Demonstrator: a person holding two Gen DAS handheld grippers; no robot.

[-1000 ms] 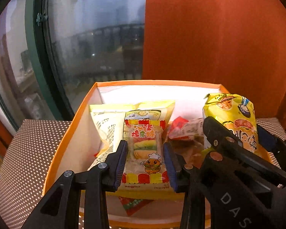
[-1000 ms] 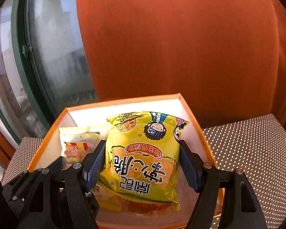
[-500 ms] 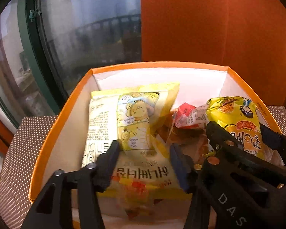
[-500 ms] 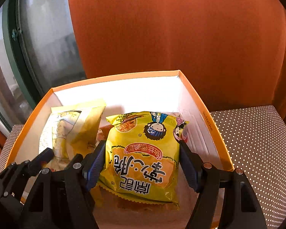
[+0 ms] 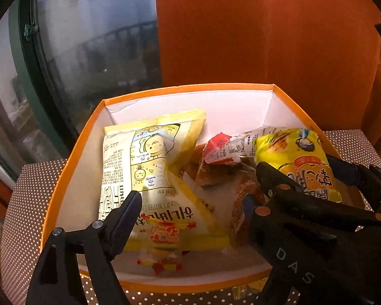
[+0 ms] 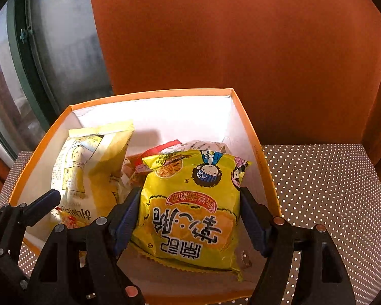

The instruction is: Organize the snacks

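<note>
Your orange cardboard box with white inner walls [image 6: 246,127] sits on the dotted brown tabletop [image 6: 317,178]. At its 9 o'clock side lies the pale yellow honey-butter chip bag [image 5: 149,157], under your left gripper [image 5: 190,203], whose jaws are opening, clear of it. Your right gripper [image 6: 190,218] brackets the bright yellow cartoon noodle packet [image 6: 190,203] at 3 o'clock (jaws opening, pads touching its edges).

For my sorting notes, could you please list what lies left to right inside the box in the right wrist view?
Pale yellow snack bag → red-and-white wrapper → bright yellow noodle bag.
</note>
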